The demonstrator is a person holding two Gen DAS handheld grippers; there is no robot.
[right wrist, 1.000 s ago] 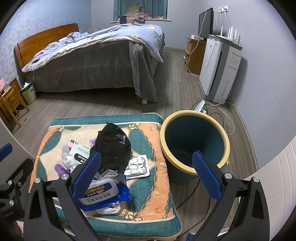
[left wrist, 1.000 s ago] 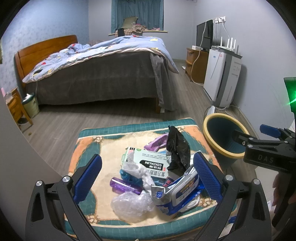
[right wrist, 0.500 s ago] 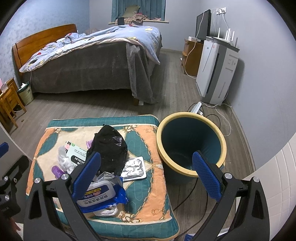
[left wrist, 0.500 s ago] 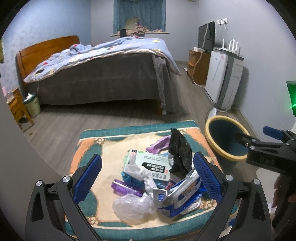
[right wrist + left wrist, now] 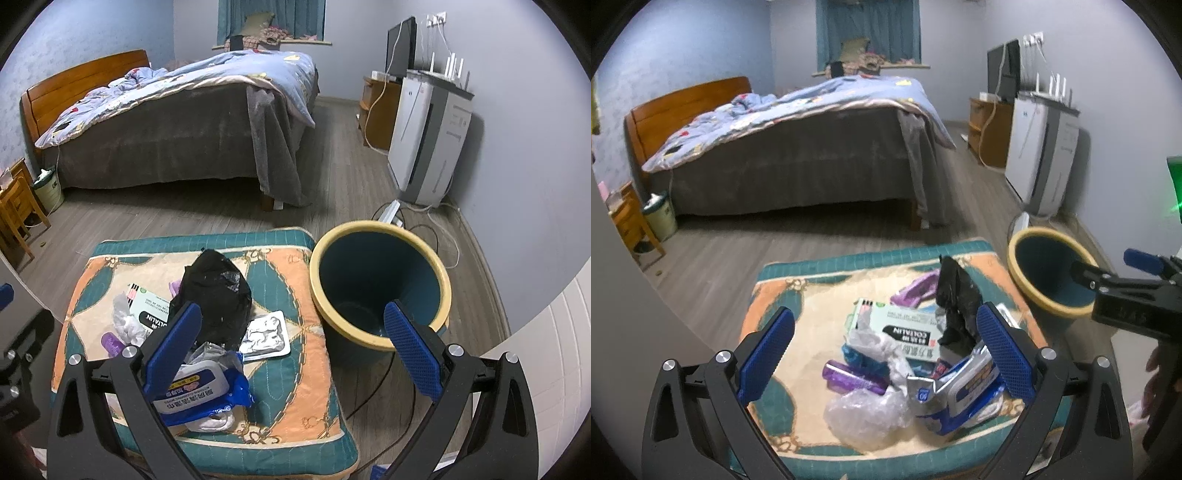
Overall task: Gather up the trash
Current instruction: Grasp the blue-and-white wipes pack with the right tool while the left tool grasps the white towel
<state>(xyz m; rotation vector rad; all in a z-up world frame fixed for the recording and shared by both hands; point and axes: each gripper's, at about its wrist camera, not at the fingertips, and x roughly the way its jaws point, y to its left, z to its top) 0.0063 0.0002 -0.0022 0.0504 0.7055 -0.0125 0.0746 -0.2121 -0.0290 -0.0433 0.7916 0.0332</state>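
Though hidden leftward, blister pack (image 5: pixel 266 334) rightward.

A quilted teal-and-orange patterned cushion (image 5: pixel 295 387) carries the litter. At its centre slumps a crumpled black plastic bag (image 5: pixel 218 291); at nine o'clock lies a pale green cardboard box (image 5: pixel 147 308); at three o'clock a silver foil blister pack (image 5: pixel 265 334); at six o'clock a blue wet-wipes packet (image 5: pixel 199 397).

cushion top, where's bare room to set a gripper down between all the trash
The cushion is bare on its right side, between the foil tray and the bin, and along its far edge behind the black bag. The near left is crowded: wipes pack, box, clear wrap.
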